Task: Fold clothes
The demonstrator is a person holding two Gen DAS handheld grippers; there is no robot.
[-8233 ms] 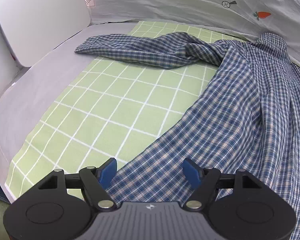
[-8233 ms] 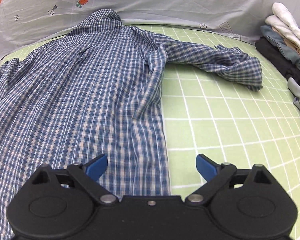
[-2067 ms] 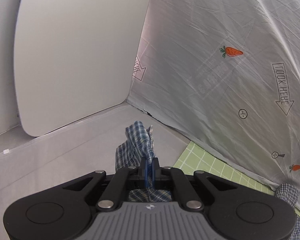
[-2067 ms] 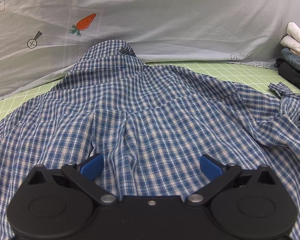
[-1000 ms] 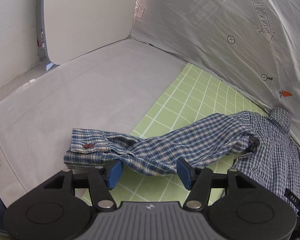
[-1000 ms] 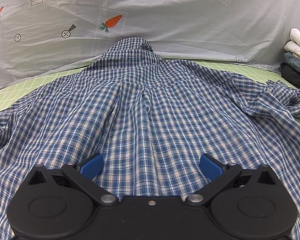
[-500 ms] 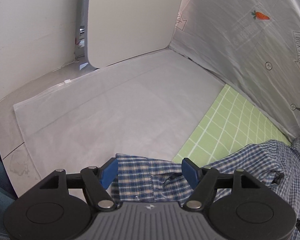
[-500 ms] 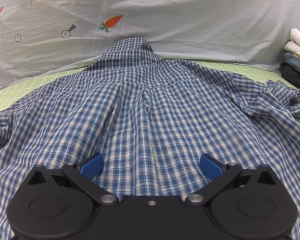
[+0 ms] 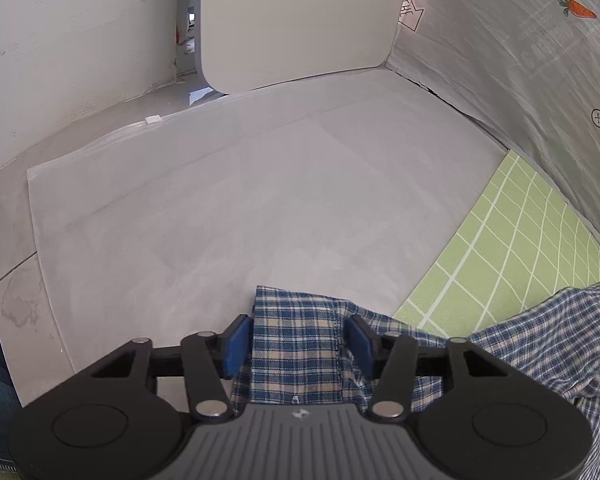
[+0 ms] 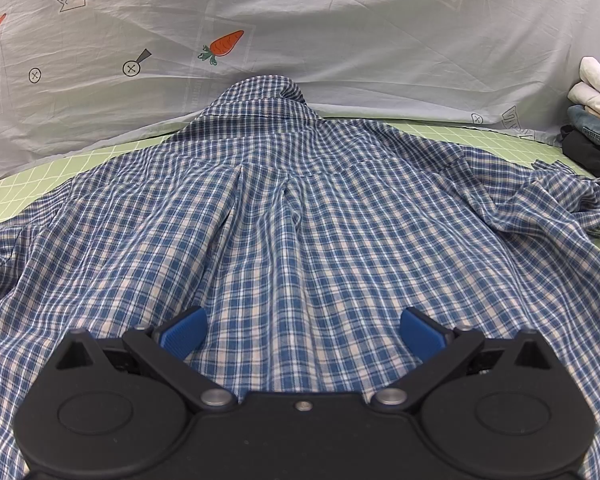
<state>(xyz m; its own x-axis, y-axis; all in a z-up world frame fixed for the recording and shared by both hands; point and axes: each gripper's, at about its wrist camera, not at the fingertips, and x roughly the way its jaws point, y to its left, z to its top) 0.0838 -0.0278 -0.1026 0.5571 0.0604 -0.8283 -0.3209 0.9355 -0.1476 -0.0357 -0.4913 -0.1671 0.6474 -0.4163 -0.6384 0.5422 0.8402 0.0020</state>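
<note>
A blue and white checked shirt (image 10: 292,216) lies spread back-up on the green grid mat (image 10: 60,164), collar toward the printed sheet. My right gripper (image 10: 302,330) is open and empty, hovering over the lower back of the shirt. In the left wrist view the shirt's sleeve cuff (image 9: 296,332) lies flat on the grey surface, between the blue pads of my left gripper (image 9: 298,346). The left jaws are open, narrower than before, one pad on each side of the cuff; contact is not clear. The right sleeve (image 10: 572,204) lies bunched at the far right.
A stack of folded clothes (image 10: 592,120) stands at the right edge of the mat. A printed grey sheet (image 10: 300,32) rises behind the shirt. A white board (image 9: 300,20) and a wall stand beyond the grey surface (image 9: 240,208) on the left.
My left gripper has let go of the sleeve, laid it out to the left, and moved over the cuff with its jaws now narrowing around it. My right gripper has stayed still.
</note>
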